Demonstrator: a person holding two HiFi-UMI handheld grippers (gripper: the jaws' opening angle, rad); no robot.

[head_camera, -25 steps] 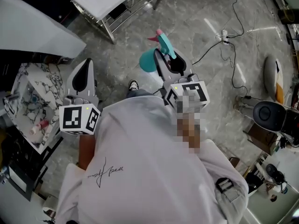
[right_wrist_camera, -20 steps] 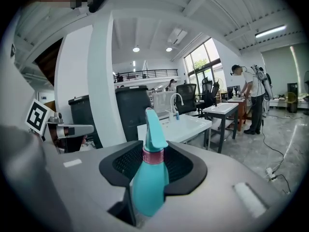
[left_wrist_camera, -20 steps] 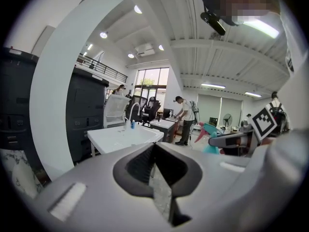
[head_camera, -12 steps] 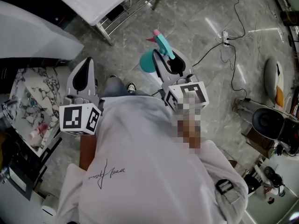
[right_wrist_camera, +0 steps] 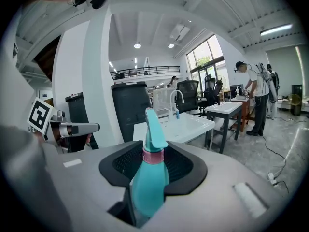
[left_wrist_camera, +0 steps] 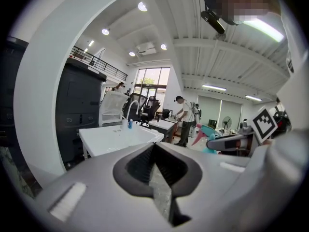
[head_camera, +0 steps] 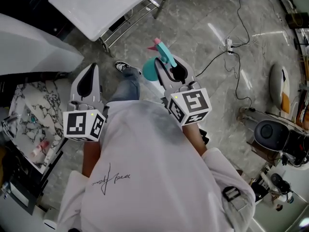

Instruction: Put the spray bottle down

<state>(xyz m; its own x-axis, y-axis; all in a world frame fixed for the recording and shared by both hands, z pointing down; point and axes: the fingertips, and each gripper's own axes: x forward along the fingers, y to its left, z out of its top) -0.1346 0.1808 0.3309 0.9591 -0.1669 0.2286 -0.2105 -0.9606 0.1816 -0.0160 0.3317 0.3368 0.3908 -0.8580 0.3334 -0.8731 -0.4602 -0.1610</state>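
Looking down in the head view, the right tongs (head_camera: 168,64) carry the teal spray bottle (head_camera: 150,69) above the marble floor (head_camera: 217,81), with the left tongs (head_camera: 90,69) alongside. In the left gripper view, the left tongs (left_wrist_camera: 154,148) are closed and empty. In the right gripper view, the right tongs (right_wrist_camera: 147,159) clamp the upright spray bottle (right_wrist_camera: 148,182).

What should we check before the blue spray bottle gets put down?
1. Right tongs grip the spray bottle: ok.
2. Bottle upright, nozzle on top: ok.
3. Left tongs empty, away from the bottle: ok.
4. Bottle over a table: not ok. Only floor is beneath it; the white sink table lies ahead.
5. Free spot on that table: probably ok, much of its top looks bare.
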